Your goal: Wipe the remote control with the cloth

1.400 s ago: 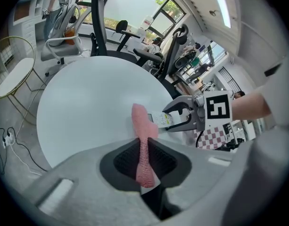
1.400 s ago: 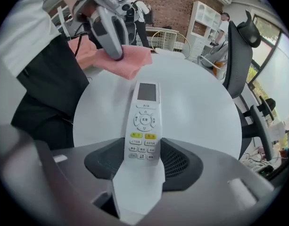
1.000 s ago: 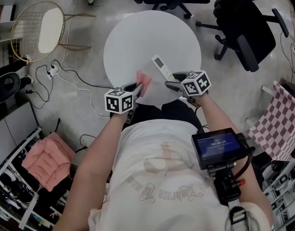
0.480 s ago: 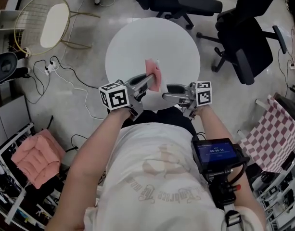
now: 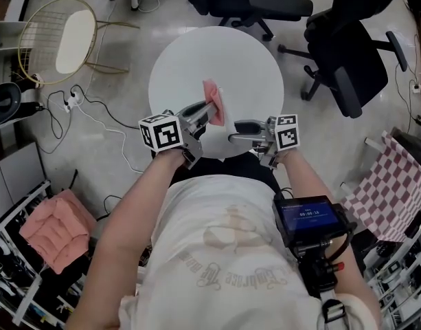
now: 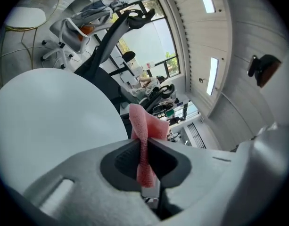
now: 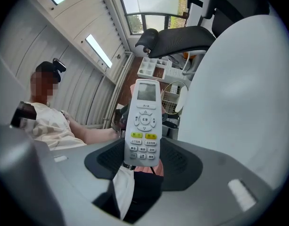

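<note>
Now both grippers hang above the near part of the round white table, higher than a second ago, when they sat low at its near rim. Jaws of the left gripper pinch the pink cloth, which stands upright out of them. Jaws of the right gripper clamp the lower end of the white remote control, buttons facing its camera. Earlier the remote lay slanted, face up. Whether cloth and remote touch cannot be told.
</note>
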`<state>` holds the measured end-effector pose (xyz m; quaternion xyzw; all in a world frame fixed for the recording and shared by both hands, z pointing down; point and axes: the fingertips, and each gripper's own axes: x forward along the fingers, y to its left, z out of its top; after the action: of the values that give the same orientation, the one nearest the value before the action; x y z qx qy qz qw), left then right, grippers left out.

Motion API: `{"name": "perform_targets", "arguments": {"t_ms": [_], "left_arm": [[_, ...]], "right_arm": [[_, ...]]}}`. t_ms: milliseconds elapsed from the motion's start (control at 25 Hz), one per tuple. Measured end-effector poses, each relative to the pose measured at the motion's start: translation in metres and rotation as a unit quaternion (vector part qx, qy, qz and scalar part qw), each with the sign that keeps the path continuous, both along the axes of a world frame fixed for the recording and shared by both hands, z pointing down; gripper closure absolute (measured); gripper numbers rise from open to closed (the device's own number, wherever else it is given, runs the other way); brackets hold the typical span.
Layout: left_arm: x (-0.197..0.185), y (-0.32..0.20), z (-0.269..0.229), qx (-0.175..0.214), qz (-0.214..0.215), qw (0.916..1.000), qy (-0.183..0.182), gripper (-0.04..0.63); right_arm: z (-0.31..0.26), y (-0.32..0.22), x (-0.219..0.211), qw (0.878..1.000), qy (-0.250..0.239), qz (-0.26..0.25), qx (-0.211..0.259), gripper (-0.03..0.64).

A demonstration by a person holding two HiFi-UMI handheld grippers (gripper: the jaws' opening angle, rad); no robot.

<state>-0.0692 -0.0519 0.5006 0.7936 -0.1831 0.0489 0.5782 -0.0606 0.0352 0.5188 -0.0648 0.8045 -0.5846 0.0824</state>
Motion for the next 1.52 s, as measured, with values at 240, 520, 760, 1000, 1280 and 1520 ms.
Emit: {"name": "perform_targets", "arguments": {"t_ms": [240,520,760,1000,1280,1520], "left_arm": [[0.013,0.032,0.012,-0.019,0.073,0.9969,-0.022,0.566],[0.022,0.057,0.011,-0.026,0.110,0.9935,-0.009,0.565],[0.009,0.031,0.013,-0.022,0.057,0.9981,-0.001,0.565],[-0.006,-0.001,0.038,-0.046,-0.005,0.9983,-0.037,0.565],[-0.003,0.028,0.055,-0.068,0.032,0.9954,-0.060,0.566],[0.004,0.074,0.065,-0.084,0.092,0.9898,-0.068,0.565]], "right_arm": [[-0.007,-0.019,0.008,0.999,-0.020,0.038,0.000,0.376],[0.005,-0.028,0.018,0.997,-0.004,0.079,-0.022,0.376],[0.015,-0.009,0.002,0.999,0.026,0.022,-0.022,0.376],[0.006,0.002,-0.012,1.000,0.014,-0.011,-0.002,0.377],[0.012,-0.013,-0.012,0.999,0.035,0.024,0.005,0.377],[0.031,-0.020,0.002,0.995,0.081,0.059,-0.007,0.377]]}}
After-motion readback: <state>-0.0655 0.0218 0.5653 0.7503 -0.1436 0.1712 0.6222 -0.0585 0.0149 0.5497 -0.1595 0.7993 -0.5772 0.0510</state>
